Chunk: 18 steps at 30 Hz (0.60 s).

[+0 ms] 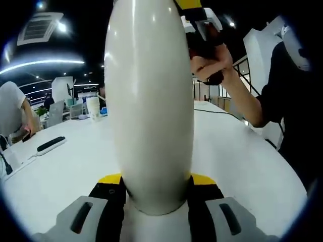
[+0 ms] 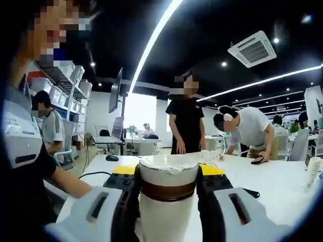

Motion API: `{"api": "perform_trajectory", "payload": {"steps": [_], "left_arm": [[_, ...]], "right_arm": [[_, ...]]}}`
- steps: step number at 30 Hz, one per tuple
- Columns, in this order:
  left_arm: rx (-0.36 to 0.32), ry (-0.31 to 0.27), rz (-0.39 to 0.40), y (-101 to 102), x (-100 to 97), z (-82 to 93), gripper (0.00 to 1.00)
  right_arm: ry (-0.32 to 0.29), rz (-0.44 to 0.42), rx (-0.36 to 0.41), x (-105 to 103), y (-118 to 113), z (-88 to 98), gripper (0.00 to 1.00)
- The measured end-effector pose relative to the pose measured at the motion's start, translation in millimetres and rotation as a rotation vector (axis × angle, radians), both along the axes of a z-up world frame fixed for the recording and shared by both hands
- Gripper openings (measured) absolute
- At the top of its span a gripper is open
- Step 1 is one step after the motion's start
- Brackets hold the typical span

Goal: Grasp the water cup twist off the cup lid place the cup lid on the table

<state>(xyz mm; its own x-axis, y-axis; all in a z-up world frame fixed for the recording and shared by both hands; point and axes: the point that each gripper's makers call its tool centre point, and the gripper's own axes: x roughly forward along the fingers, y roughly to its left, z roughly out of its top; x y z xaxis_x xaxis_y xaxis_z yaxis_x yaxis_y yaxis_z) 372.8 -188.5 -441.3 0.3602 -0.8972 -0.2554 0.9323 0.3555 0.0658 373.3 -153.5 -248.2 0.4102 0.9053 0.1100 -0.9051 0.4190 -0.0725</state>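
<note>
Left gripper is clamping the white water cup between its yellow-tipped jaws, which are pressing against the cup's lower end on both sides; the cup is rising up through the middle of the left gripper view, held above the white table. Right gripper is showing at the top of that view, at the cup's far end, with a person's hand wrapping its handle. In the right gripper view, the right gripper is pinching a pale cylinder with a brown band, the cup lid, its black jaws closing snugly on either side. Whether the lid is sitting on the cup or off it cannot be told. A black phone-like slab is lying on the table to the left, well apart from the cup, and a paper cup is standing farther back. Several people are standing and bending beyond the table
</note>
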Motion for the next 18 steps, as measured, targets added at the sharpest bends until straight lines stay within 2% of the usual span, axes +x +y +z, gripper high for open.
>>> {"api": "perform_trajectory", "payload": {"steps": [4, 9, 18], "left_arm": [[-0.084, 0.005, -0.001, 1, 0.2, 14.4, 0.49], [-0.251, 0.002, 0.001, 4, 0.1, 42.5, 0.48], [-0.278, -0.046, 0.002, 2, 1.0, 50.8, 0.49]], "right_arm": [[0.002, 0.005, -0.001, 0, 2, -1.0, 0.47], [0.009, 0.011, -0.002, 0, 4, -2.3, 0.47], [0.037, 0.025, 0.019, 1, 5, -4.3, 0.46]]}}
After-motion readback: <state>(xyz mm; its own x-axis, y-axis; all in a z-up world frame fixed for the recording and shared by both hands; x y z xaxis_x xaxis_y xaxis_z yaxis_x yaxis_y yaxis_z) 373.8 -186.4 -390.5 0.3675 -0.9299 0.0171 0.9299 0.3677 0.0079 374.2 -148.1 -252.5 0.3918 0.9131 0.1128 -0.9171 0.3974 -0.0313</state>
